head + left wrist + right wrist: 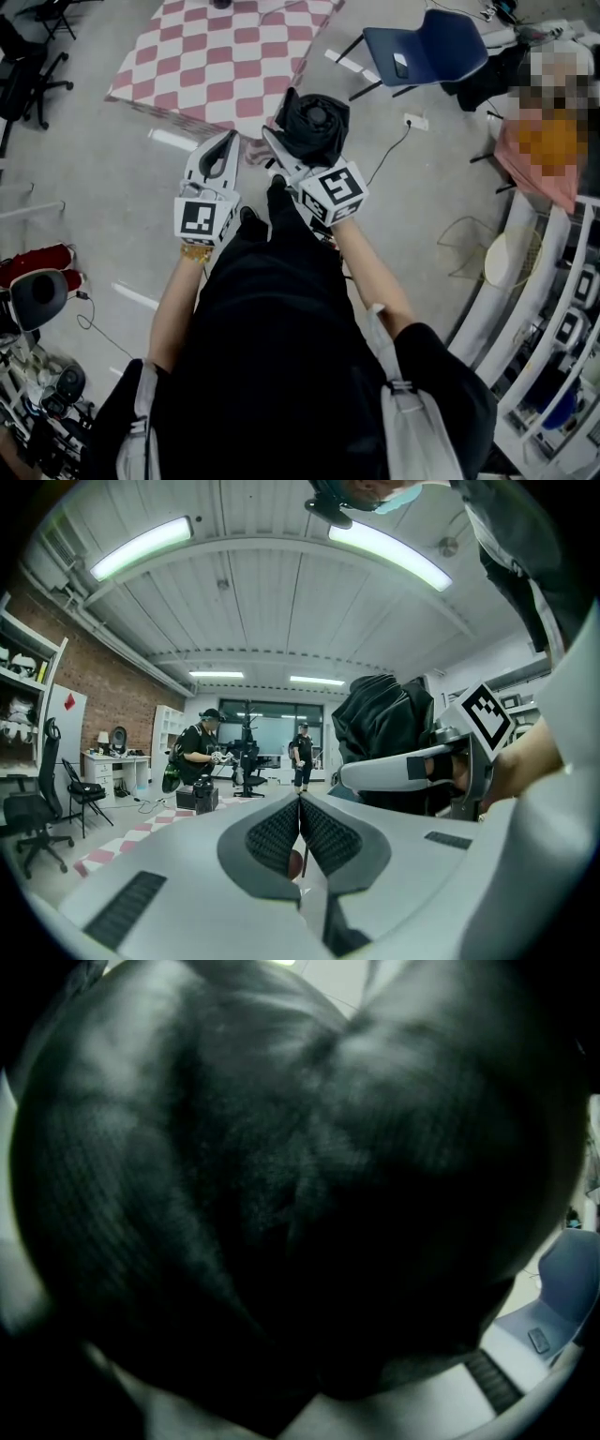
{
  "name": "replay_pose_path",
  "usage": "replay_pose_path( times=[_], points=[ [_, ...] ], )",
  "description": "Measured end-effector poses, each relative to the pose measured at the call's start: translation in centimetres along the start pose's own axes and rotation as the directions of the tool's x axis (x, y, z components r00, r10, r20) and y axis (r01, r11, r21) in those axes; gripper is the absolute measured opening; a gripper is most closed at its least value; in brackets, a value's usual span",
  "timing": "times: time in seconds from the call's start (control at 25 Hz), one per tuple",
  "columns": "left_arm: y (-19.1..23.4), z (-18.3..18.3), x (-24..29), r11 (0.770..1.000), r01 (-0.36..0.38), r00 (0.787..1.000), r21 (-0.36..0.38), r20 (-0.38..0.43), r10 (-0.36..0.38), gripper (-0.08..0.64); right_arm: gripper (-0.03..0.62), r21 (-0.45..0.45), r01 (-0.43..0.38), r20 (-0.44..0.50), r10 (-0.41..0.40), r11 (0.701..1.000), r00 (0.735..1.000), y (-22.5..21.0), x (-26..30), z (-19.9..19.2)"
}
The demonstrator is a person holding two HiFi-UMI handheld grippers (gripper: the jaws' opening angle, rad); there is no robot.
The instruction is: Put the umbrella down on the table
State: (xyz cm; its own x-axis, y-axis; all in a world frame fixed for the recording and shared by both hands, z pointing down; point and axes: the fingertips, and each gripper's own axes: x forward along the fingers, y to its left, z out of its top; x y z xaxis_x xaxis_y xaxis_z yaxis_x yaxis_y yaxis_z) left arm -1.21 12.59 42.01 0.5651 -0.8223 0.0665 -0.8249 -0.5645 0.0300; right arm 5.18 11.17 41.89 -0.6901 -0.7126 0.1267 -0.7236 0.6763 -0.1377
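Observation:
A folded black umbrella [315, 120] is bunched between the jaws of my right gripper [298, 142], which is shut on it just short of the table's near edge. Its dark fabric [281, 1176] fills almost the whole right gripper view, hiding the pads. The table [234, 56] wears a red-and-white checked cloth and lies ahead in the head view. My left gripper [229, 141] hangs beside the right one, shut and holding nothing; its black pads [281, 832] meet at the tips. From the left gripper view the umbrella [380, 724] and the right gripper's white finger [394, 771] show at the right.
A blue chair [427, 47] stands right of the table, with a cable and socket [415, 121] on the floor beside it. Shelving [553, 319] runs along the right. Office chairs [33, 66] stand at the far left. Two people [199, 752] stand far off across the room.

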Motion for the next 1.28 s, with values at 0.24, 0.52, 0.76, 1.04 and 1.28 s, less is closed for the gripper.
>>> replay_pose_path(
  times=[0.24, 0.52, 0.76, 1.04, 1.28],
  points=[
    [0.8, -0.1, 4.4, 1.0, -0.013, 0.999, 0.011, -0.03, 0.014, 0.014, 0.161, -0.008, -0.024, -0.006, 0.024, 1.0, 1.0, -4.3, 1.8, 0.0],
    [1.5, -0.2, 9.6, 0.999, -0.044, 0.997, 0.024, -0.068, 0.046, 0.014, 0.16, 0.0, -0.052, 0.001, 0.052, 0.999, 0.999, -9.0, 4.2, 0.3],
    [2.0, -0.7, 12.4, 0.996, -0.09, 0.992, 0.025, -0.09, 0.092, 0.014, 0.16, -0.001, -0.095, -0.013, 0.095, 0.995, 0.995, -12.5, 5.5, 0.3],
    [5.6, -2.0, 14.1, 0.997, -0.078, 0.989, -0.004, -0.123, 0.077, 0.014, 0.159, 0.023, -0.074, -0.061, 0.075, 0.997, 0.995, -13.8, 9.1, -0.1],
    [9.6, -2.2, 15.2, 1.0, -0.007, 0.997, -0.009, -0.082, 0.006, 0.014, 0.158, 0.038, -0.018, -0.102, 0.022, 0.999, 0.995, -13.2, 13.3, -0.5]
  ],
)
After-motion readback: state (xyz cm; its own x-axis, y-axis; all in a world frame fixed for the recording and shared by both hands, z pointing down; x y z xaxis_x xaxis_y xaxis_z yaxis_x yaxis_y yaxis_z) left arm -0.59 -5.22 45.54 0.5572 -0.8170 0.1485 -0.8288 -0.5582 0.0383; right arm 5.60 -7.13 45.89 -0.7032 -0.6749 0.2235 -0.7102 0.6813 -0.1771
